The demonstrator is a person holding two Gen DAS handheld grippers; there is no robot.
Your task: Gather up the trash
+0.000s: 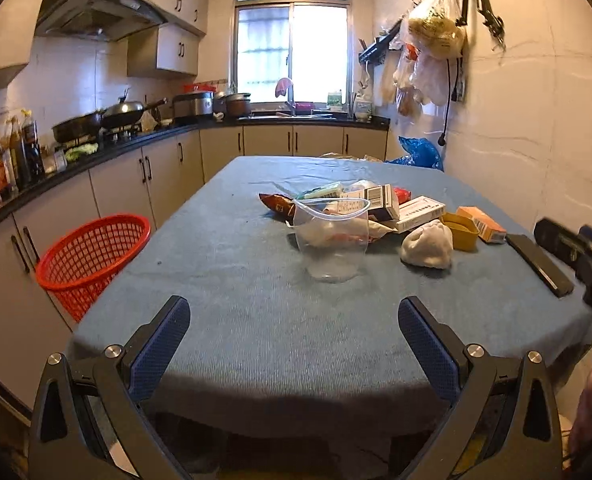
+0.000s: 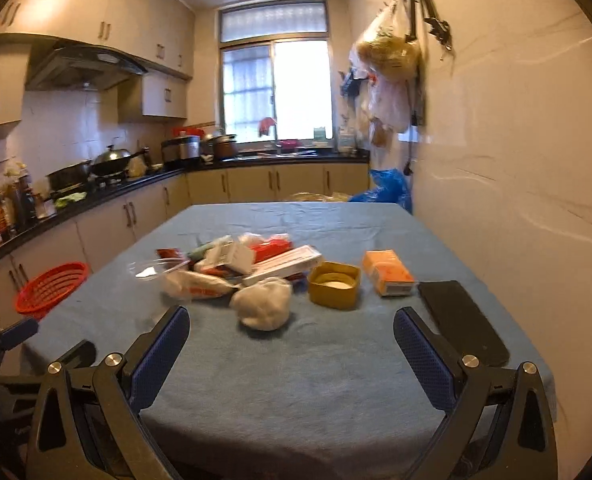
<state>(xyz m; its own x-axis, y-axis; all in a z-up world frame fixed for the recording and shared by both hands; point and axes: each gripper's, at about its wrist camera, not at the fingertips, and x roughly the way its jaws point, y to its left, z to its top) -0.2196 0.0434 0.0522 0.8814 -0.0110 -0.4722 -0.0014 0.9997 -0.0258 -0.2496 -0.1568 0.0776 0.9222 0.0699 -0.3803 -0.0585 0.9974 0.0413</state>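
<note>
Trash sits heaped on the worktop (image 1: 256, 360), which is covered in a blue cloth, and none of it appears collected yet. We take the clear plastic cup (image 1: 332, 240) as our landmark. Behind it lies a pile of cartons and wrappers (image 1: 380, 204). To its right rest a crumpled white wad (image 1: 427, 245), a yellow tub (image 1: 461, 230), an orange box (image 1: 482, 224) and, furthest right, a flat black case (image 1: 538, 264) near the worktop's right edge. Well to the cup's left, beyond the worktop's left edge and lower down, stands a red mesh basket (image 1: 92, 256); from here it looks empty, so we judge the whole job still ahead.

Our left tongs (image 1: 294, 320) are spread wide, holding nothing, on the near side of the cup. Our right tongs (image 2: 292, 330) are likewise spread and empty, nearest the white wad.

Bare cloth lies between both tongs and the cup, leaving free room to approach. A wall runs close along the right.
</note>
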